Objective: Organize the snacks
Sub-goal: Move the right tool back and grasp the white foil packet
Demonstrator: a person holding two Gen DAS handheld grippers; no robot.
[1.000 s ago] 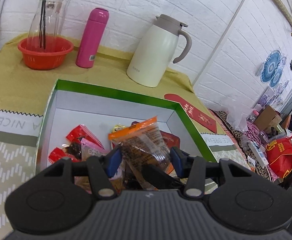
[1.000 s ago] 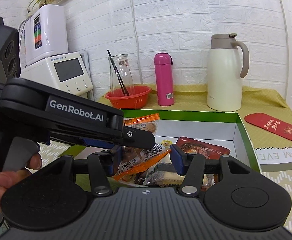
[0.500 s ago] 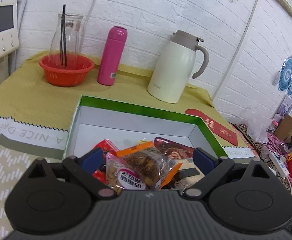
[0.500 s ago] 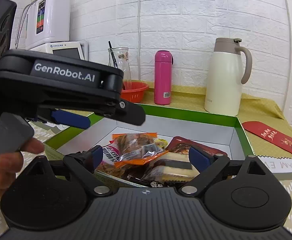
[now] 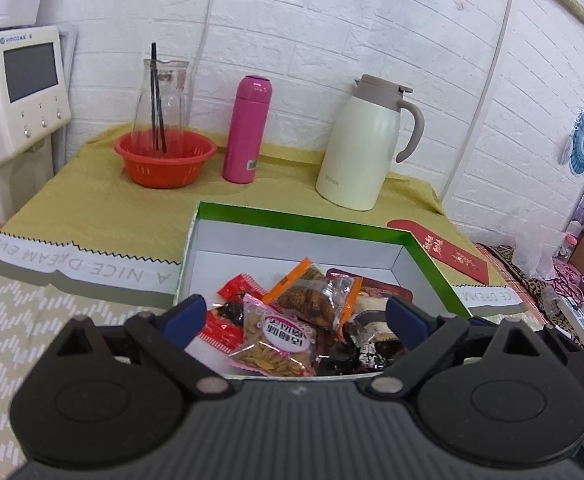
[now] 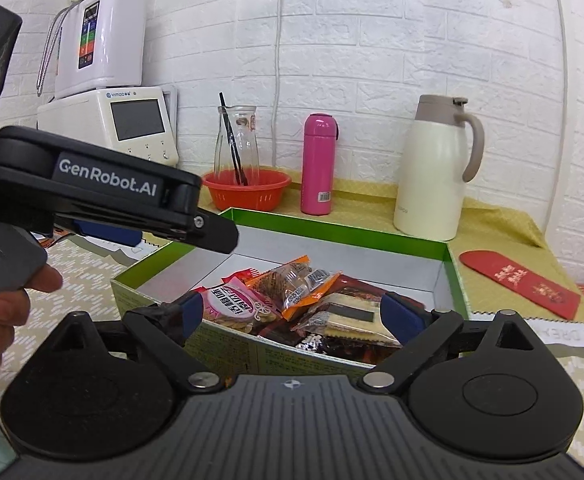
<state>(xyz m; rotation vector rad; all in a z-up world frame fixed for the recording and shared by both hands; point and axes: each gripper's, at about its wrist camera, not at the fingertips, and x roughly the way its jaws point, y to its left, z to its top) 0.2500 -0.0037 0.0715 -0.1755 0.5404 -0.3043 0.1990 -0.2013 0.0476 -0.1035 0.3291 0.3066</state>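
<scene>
Snacks [image 5: 300,320] are piled in the box [image 5: 292,216] on the desk — the orange packet [image 5: 312,296], clamped a second ago, has been dropped in. Both jaws are spread apart, empty, so another piece can be fetched.

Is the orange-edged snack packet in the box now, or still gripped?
In the box. The orange-edged packet lies on the snack pile inside the green box; left gripper open, nothing between its fingers.
</scene>
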